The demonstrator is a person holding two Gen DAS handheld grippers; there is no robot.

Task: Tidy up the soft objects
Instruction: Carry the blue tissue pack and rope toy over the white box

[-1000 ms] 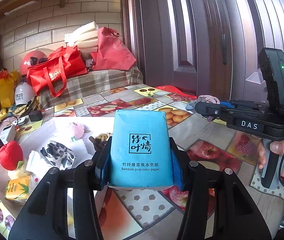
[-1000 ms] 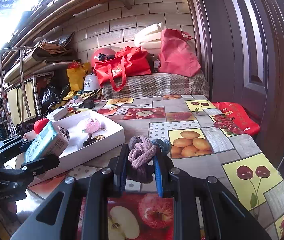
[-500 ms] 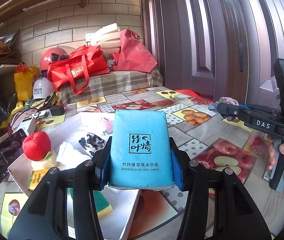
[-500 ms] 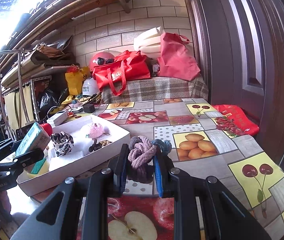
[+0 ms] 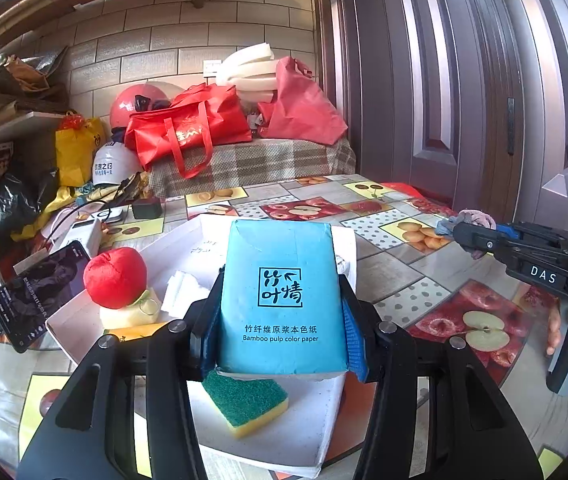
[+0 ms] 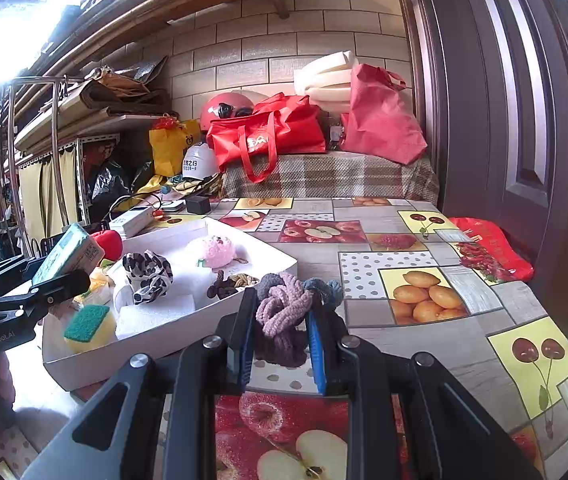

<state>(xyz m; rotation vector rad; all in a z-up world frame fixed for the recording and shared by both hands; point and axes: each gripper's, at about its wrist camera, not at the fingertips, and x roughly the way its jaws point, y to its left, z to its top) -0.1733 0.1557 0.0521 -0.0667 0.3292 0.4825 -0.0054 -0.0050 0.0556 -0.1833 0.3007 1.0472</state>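
Note:
My left gripper is shut on a blue tissue pack, held upright above the near end of the white tray. From the right wrist view the same tissue pack hangs over the tray's left side. In the tray lie a green and yellow sponge, a red plush apple, a black and white scrunchie, a pink fluffy ball and a brown knot. My right gripper is shut on a bundle of knotted chenille rope, just right of the tray's edge over the tablecloth.
A fruit-print tablecloth covers the table. A phone leans left of the tray, with a charger and cables behind. Red bags, helmets and foam pile up on a plaid-covered bench at the back. A dark door runs along the right.
My left gripper has carried the tissue pack leftward, from beside the tray to above its near end. The right gripper with the rope bundle has drifted slightly toward the tray.

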